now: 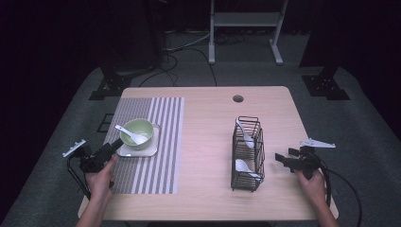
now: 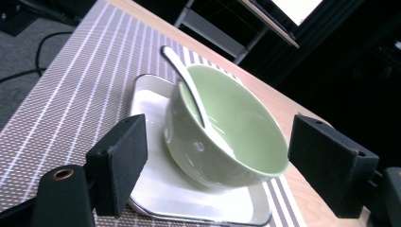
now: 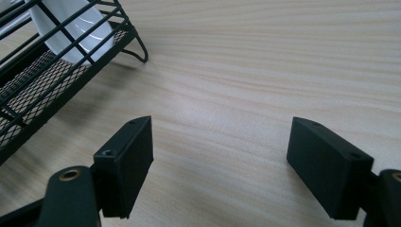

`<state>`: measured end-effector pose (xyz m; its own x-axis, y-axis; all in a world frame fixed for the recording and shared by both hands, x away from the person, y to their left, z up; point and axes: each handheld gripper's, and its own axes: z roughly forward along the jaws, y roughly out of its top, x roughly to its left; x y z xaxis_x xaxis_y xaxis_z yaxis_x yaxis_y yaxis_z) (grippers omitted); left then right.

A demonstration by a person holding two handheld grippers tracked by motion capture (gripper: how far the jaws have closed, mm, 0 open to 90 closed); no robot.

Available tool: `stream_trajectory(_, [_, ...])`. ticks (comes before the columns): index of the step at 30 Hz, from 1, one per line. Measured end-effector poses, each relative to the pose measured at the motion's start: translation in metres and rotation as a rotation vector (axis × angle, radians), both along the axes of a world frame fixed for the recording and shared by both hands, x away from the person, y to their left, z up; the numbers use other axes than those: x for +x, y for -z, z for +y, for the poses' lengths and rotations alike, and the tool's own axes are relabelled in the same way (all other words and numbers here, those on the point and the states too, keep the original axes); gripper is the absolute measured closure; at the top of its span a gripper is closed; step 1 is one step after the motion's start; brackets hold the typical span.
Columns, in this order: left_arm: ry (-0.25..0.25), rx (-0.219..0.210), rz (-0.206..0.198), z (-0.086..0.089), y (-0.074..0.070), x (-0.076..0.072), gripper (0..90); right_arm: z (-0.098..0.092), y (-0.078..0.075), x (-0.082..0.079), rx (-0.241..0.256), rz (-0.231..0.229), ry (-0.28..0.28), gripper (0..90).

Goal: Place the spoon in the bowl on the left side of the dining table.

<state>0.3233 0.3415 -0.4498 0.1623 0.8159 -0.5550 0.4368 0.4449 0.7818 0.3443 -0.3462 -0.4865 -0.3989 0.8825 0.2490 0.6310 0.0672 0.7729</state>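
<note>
A pale green bowl point(image 1: 137, 133) point(image 2: 227, 132) stands on a white square plate point(image 1: 150, 150) point(image 2: 151, 189), with a white spoon point(image 1: 131, 135) point(image 2: 187, 82) leaning inside it. The plate rests on a striped grey placemat point(image 1: 156, 142) point(image 2: 71, 94). My left gripper point(image 1: 113, 146) point(image 2: 217, 170) is open just left of the plate, its jaws spread on both sides of the bowl. A black wire rack point(image 1: 247, 153) point(image 3: 38, 80) holds two white spoons point(image 1: 246, 134) point(image 3: 75, 28). My right gripper point(image 1: 283, 158) point(image 3: 220, 165) is open to the right of the rack, low over bare wood.
The wooden table point(image 1: 208, 123) has a round cable hole point(image 1: 238, 99) near its far edge. Bare wood lies between the placemat and the rack. Beyond the table are grey carpet, cables and a metal stand point(image 1: 243, 28).
</note>
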Motion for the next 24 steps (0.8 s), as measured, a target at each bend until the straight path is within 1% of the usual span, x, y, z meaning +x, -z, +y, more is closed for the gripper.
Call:
stream_trajectory(1, [0.000, 0.000, 0.000, 0.000, 0.000, 0.000, 19.6, 0.000, 0.000, 0.000, 0.000, 0.000, 0.000, 22.2])
stream_trajectory(3, [0.017, 0.017, -0.009, -0.003, -0.002, -0.003, 19.0, 0.000, 0.000, 0.000, -0.002, 0.000, 0.000, 22.2])
stream_trajectory(8, [0.040, 0.026, -0.016, -0.008, -0.004, -0.006, 17.1, 0.000, 0.000, 0.000, -0.003, 0.001, 0.000, 22.2])
stream_trajectory(9, [0.055, 0.038, -0.012, -0.011, -0.004, -0.008, 16.8, 0.000, 0.000, 0.000, -0.004, 0.002, 0.000, 22.2])
stream_trajectory(11, [0.063, 0.042, -0.011, -0.013, -0.004, -0.008, 16.8, 0.000, 0.000, 0.000, -0.003, 0.002, 0.001, 22.2])
stream_trajectory(12, [0.073, 0.054, -0.013, -0.015, -0.004, -0.010, 16.8, 0.000, 0.000, 0.000, -0.003, 0.002, 0.000, 22.2])
stream_trajectory(14, [0.078, 0.053, -0.015, -0.017, -0.004, -0.010, 16.8, 0.000, 0.000, 0.000, -0.002, 0.002, 0.000, 22.2])
stream_trajectory(15, [0.090, 0.062, -0.018, -0.019, -0.005, -0.012, 16.8, 0.000, 0.000, 0.000, -0.002, 0.001, 0.000, 22.2])
stream_trajectory(18, [0.101, 0.077, -0.023, -0.023, -0.006, -0.014, 16.4, 0.000, 0.000, 0.000, -0.003, 0.001, 0.000, 22.2])
stream_trajectory(19, [0.101, 0.077, -0.023, -0.023, -0.006, -0.014, 13.5, 0.000, 0.000, 0.000, -0.003, 0.001, 0.000, 22.2])
stream_trajectory(20, [0.110, 0.093, -0.020, -0.027, -0.006, -0.015, 13.2, 0.000, 0.000, 0.000, -0.003, 0.001, 0.000, 22.2])
stream_trajectory(21, [0.110, 0.093, -0.020, -0.027, -0.006, -0.015, 13.2, 0.000, 0.000, 0.000, -0.003, 0.001, 0.000, 22.2])
stream_trajectory(23, [0.129, 0.103, -0.018, -0.032, -0.007, -0.016, 12.8, 0.001, 0.000, 0.000, -0.004, 0.001, 0.000, 22.2])
stream_trajectory(24, [0.130, 0.105, -0.017, -0.034, -0.007, -0.016, 11.3, 0.001, 0.000, 0.000, -0.005, 0.001, 0.000, 22.2])
